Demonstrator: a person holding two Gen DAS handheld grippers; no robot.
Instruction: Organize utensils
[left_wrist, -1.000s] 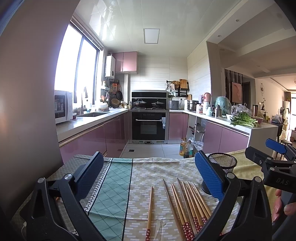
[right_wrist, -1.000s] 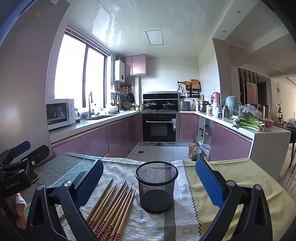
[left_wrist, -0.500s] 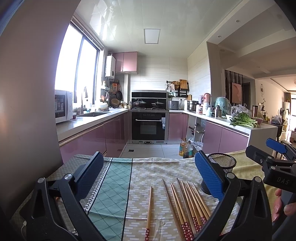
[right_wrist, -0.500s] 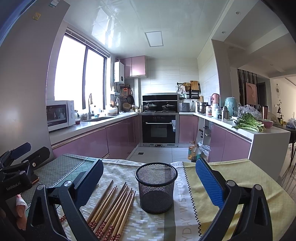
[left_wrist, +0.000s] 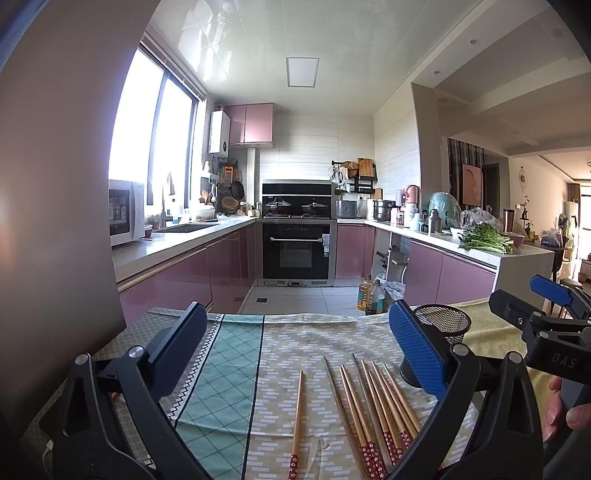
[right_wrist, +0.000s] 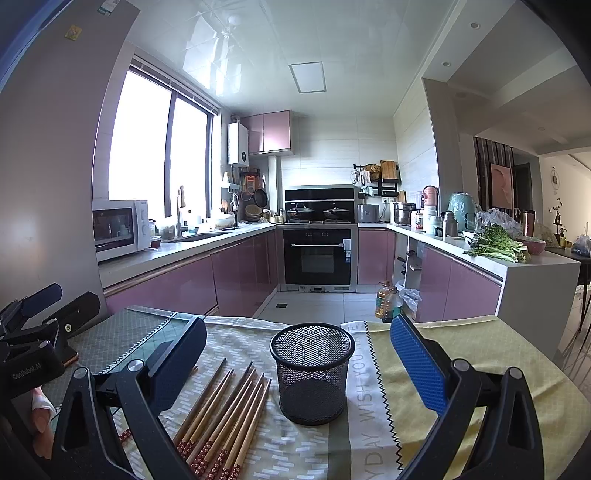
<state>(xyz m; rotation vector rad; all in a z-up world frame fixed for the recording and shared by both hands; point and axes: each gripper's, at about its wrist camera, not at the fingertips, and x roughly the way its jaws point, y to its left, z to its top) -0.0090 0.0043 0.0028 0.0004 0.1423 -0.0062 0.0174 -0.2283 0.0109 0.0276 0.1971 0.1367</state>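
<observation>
Both grippers are spread wide and hold nothing. The chopsticks (right_wrist: 225, 417) lie flat beside the inner finger of the right gripper (right_wrist: 297, 363); the mesh cup (right_wrist: 311, 373) stands between its fingers. Lower the left gripper (left_wrist: 295, 354) over the lone chopstick (left_wrist: 297, 421), straddle it, and pinch mid-shaft.

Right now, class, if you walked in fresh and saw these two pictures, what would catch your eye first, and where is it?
First, the black mesh cup, standing upright and empty on the tablecloth between the open fingers of the right gripper. Next, the chopsticks fanned out flat on the cloth just left of the cup, with one stray chopstick lying apart in the left wrist view. Both grippers hold nothing, the left gripper open too.
</observation>
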